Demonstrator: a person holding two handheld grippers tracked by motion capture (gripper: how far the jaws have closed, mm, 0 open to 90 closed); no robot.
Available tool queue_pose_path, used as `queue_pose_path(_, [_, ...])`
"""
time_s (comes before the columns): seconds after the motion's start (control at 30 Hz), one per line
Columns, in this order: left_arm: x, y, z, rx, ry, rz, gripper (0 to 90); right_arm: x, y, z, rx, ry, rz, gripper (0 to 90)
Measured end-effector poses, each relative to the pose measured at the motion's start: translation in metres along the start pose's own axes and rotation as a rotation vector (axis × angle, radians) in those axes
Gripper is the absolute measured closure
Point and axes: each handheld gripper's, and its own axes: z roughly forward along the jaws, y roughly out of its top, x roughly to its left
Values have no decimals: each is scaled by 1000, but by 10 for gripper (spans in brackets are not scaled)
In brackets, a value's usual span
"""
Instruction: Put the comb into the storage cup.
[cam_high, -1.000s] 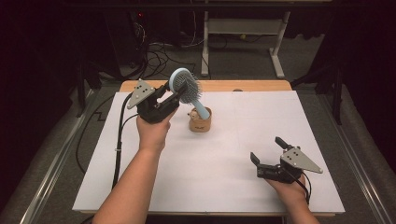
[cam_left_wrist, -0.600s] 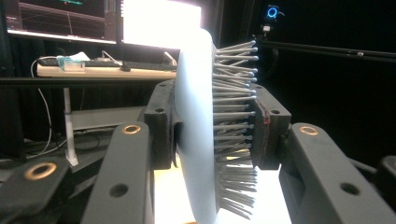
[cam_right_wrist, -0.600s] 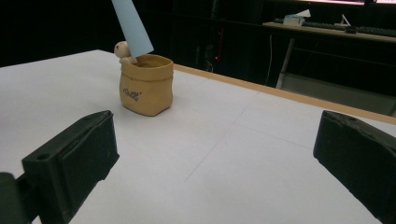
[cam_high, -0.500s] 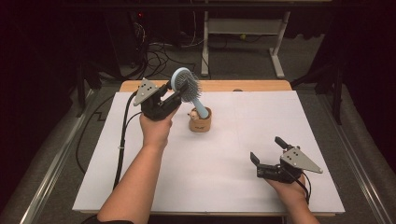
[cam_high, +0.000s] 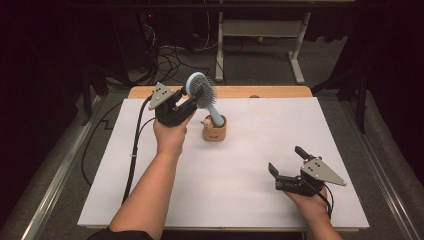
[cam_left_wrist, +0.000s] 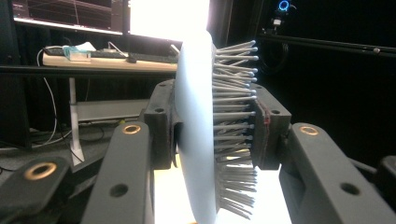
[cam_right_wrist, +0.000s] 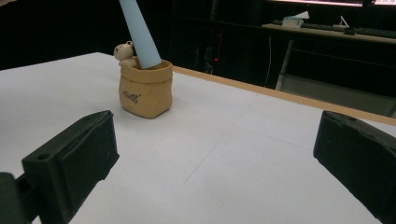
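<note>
Tongs on your left hand (cam_high: 192, 102) are clamped on the head of the light-blue plastic hairbrush with grey bristles (cam_high: 201, 92), tilted, its handle tip down inside the small tan pouch-shaped holder (cam_high: 214, 130) on the white worktop (cam_high: 240, 170). Right-hand tongs (cam_high: 286, 167) sit wide open, empty, well apart near the front edge.

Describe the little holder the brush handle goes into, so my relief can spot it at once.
On the white table, look toward the far edge, just right of the left gripper. There stands a small tan sack-shaped pot with dark lettering on its front. A pale animal figurine peeks over its rim, and the light blue hairbrush has its handle in the pot's mouth.
</note>
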Motion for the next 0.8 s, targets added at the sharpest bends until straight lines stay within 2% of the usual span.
queue_pose_path(0.27, [2,1,5,12,6,3,594,0,0,0,-1,0,2,4])
queue_pose_path(0.8, [1,-11,15,43,13,-1,593,0,1,-1,-8,-2,0,4])
